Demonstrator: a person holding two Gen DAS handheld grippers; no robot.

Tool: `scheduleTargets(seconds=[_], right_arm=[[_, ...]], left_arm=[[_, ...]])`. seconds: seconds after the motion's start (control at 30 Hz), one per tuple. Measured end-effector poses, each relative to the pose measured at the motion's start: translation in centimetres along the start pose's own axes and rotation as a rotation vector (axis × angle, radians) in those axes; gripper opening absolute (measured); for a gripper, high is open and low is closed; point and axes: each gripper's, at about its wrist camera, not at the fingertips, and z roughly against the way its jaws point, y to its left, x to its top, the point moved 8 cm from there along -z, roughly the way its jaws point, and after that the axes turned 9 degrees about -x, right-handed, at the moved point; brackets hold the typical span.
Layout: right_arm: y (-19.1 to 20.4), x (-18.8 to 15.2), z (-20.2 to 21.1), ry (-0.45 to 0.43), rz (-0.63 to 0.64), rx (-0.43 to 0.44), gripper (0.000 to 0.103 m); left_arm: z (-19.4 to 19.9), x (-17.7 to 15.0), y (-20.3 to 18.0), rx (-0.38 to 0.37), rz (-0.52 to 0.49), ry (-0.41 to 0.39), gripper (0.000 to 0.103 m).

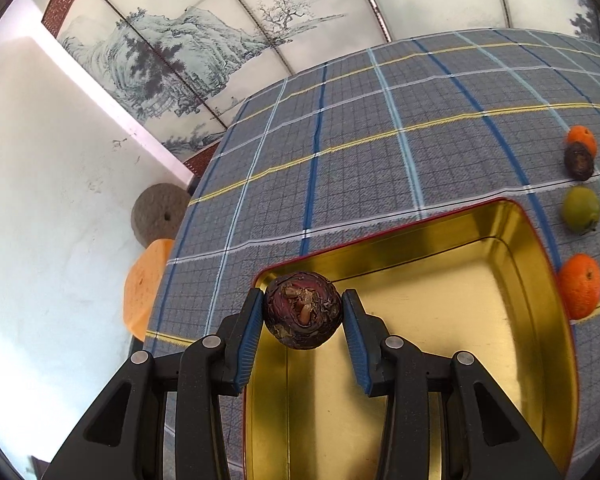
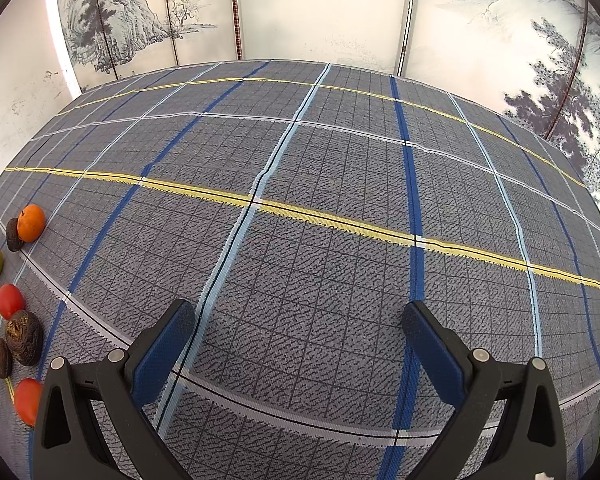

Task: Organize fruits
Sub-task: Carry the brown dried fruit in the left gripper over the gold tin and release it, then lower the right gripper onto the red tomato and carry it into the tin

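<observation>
We find the left gripper point(image 1: 303, 312) clamped on a dark chestnut-like fruit point(image 1: 302, 310) over the gold tray point(image 1: 440, 304), its floor toward four o'clock, while the right gripper point(image 2: 298, 338) gapes empty

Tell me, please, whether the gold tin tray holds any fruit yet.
Empty as far as visible: the tray's gold floor shows bare. The dark water chestnut sits between the left gripper's fingers above its corner.
</observation>
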Motion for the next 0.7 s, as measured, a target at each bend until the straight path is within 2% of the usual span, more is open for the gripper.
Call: scheduleTargets(seconds=[0.1, 0.23, 0.33, 0.6, 0.7], right_arm=[[0.0, 0.0, 0.0, 0.0, 0.0, 0.0, 0.102], [0.0, 0.0, 0.0, 0.0, 0.001, -0.001, 0.103], [0.0, 0.0, 0.0, 0.002, -0.001, 0.002, 0.103], [-0.1, 0.0, 0.1, 0.003, -0.006, 0.011, 0.103], [0.2, -0.7, 1.8, -0.038, -0.027, 0.06, 0.102]], left_arm=[[-0.3, 0.0, 0.2, 0.015, -0.005, -0.009, 0.044], [-0.3, 0.1, 0.4, 0.031, -0.013, -0.034, 0.055], [0.3, -0.1, 0.6, 0.042, -0.007, -0.049, 0.058], [6.3, -0.7, -1.0, 0.027, 0.042, -0.109, 0.061], [8.8, -1.8, -2.5, 0.007, 0.084, -0.112, 0.063]])
